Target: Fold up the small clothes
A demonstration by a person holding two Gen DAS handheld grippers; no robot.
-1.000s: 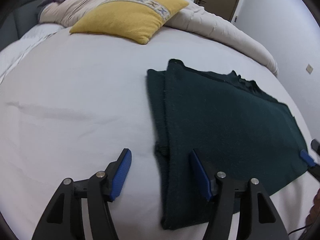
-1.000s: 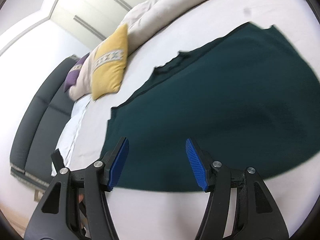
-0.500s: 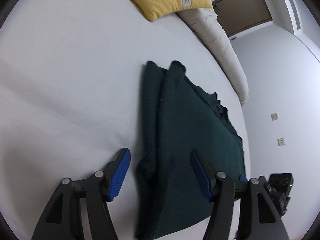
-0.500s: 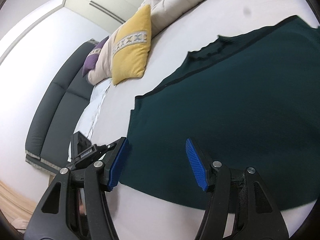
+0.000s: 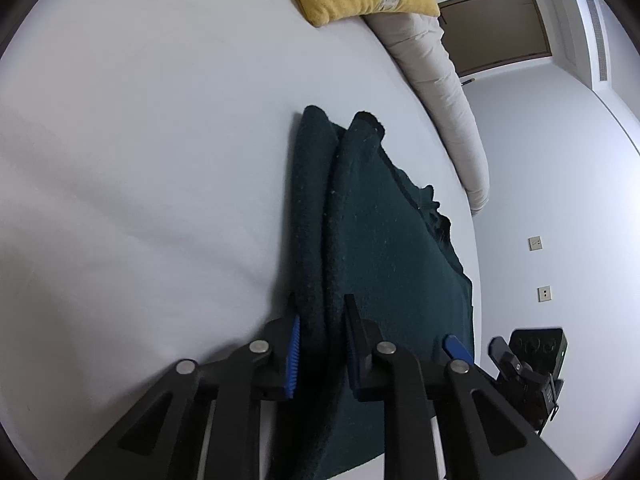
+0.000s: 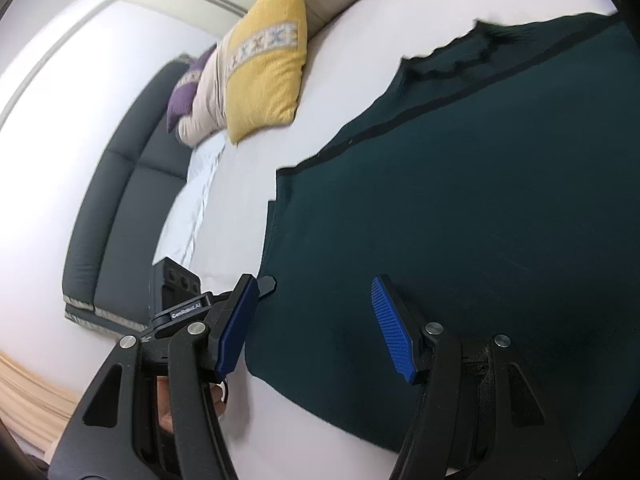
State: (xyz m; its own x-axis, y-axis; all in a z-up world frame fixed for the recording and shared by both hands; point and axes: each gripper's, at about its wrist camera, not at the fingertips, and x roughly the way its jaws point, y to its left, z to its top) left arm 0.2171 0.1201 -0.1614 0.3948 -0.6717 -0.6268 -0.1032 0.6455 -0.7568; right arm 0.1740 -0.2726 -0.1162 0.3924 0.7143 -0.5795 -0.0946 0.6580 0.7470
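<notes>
A dark green knitted garment (image 5: 384,240) lies flat on the white bed, its left side folded over in a long ridge. My left gripper (image 5: 320,344) is shut on that folded left edge near the hem. In the right wrist view the same garment (image 6: 480,200) spreads wide. My right gripper (image 6: 316,328) is open, its blue pads (image 6: 394,340) astride the garment's near edge, just above the cloth. The right gripper also shows in the left wrist view (image 5: 456,346) at the garment's far hem corner.
A yellow pillow (image 6: 268,60), a beige duvet (image 5: 436,80) and a purple cushion (image 6: 184,96) lie at the head of the bed. A dark padded headboard (image 6: 120,208) stands on the left. The white sheet (image 5: 140,160) stretches left of the garment. A brown door (image 5: 496,28) is behind.
My left gripper has dropped onto the garment's folded left edge and closed on it. My right gripper has moved along the hem and stayed open.
</notes>
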